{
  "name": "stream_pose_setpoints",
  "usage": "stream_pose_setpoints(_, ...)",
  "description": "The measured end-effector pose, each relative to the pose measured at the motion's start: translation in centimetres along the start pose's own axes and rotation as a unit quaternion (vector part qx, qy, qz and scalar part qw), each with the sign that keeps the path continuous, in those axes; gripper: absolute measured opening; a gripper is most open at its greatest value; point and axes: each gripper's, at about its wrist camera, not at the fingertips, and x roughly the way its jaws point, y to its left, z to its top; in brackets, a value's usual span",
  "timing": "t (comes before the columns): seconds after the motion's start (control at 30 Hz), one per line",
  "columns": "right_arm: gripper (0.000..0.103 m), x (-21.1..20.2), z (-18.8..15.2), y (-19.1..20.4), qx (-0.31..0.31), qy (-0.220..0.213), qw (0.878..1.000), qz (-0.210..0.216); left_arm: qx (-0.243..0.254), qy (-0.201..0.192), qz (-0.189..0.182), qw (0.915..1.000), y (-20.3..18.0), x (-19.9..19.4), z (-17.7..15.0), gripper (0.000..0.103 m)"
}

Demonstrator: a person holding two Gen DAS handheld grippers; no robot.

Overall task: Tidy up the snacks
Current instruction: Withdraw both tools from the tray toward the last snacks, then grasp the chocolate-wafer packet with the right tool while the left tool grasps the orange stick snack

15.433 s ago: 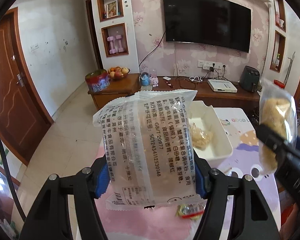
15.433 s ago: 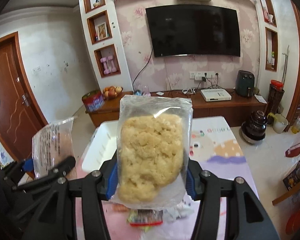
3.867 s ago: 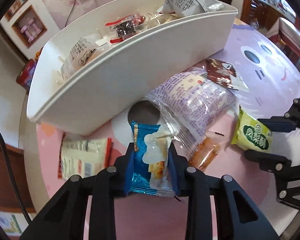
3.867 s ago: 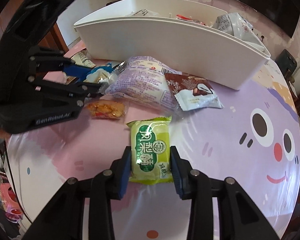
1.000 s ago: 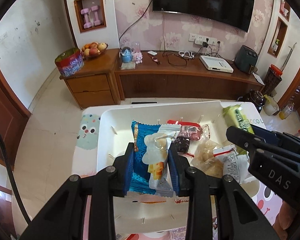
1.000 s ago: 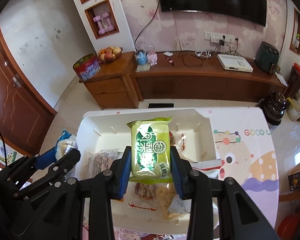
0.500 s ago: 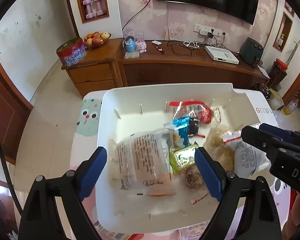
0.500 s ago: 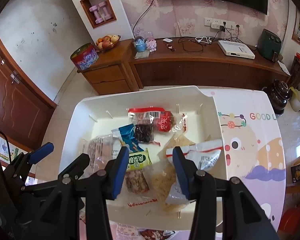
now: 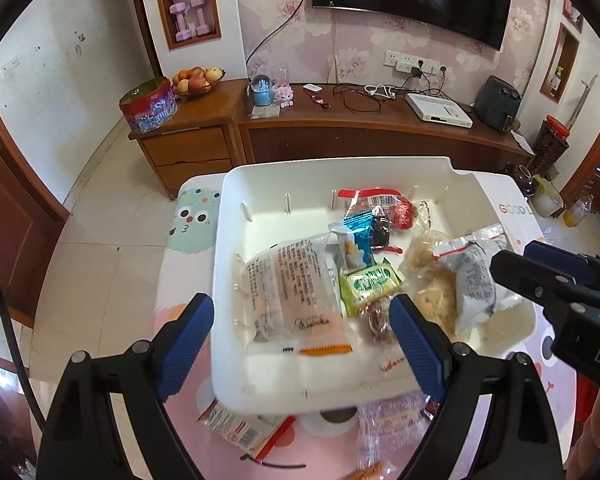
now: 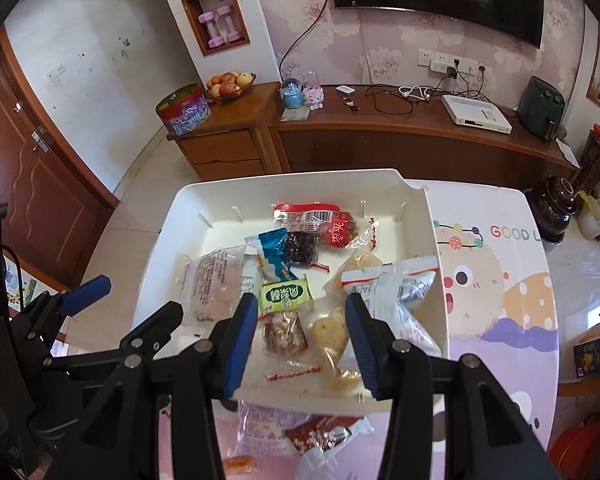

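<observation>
In the left wrist view, the left gripper (image 9: 300, 344) stands wide and empty over the white bin (image 9: 236, 184), where the blue packet (image 9: 356, 240) and green packet (image 9: 370, 285) lie. The right gripper (image 9: 540, 264) enters from the right side.

In the right wrist view, the right gripper (image 10: 302, 334) is parted and holds nothing above the bin (image 10: 168, 216); loose packets (image 10: 268, 420) lie on the table (image 10: 500, 320) before it.

Both wrist views above bin (image 9: 440, 168)

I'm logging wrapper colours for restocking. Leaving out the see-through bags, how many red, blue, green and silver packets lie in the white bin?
Red packet: 1
Blue packet: 1
Green packet: 1
Silver packet: 1
Total: 4
</observation>
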Motion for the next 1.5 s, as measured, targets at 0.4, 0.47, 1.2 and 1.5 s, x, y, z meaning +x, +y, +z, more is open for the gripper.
stream_pose_setpoints(0.4, 0.046, -7.5, -4.1, 1.4, -0.024, -0.037, 0.999, 0.011, 0.001, -0.041, -0.015, 0.999, 1.7, -8.2, -4.1, 0.09)
stream_pose_setpoints(0.47, 0.046, -8.7, -5.2, 1.8, -0.031, -0.043, 0.998, 0.014, 0.004, -0.05, -0.019, 0.9986, 1.7, -9.5, -5.0, 0.091)
stream_pose_setpoints(1.2, 0.047, -4.4, -15.4, -1.5, 0.009, 0.028, 0.999, 0.012, 0.075, 0.0, -0.063, 0.9952, -1.9, -4.0, -17.7, 0.093)
stream_pose_setpoints(1.5, 0.047, 2.0, -15.4, -5.5, 0.109, 0.084, 0.99, 0.024, 0.115, 0.038, -0.052, 0.9913, -4.4, 1.8, -19.5, 0.086)
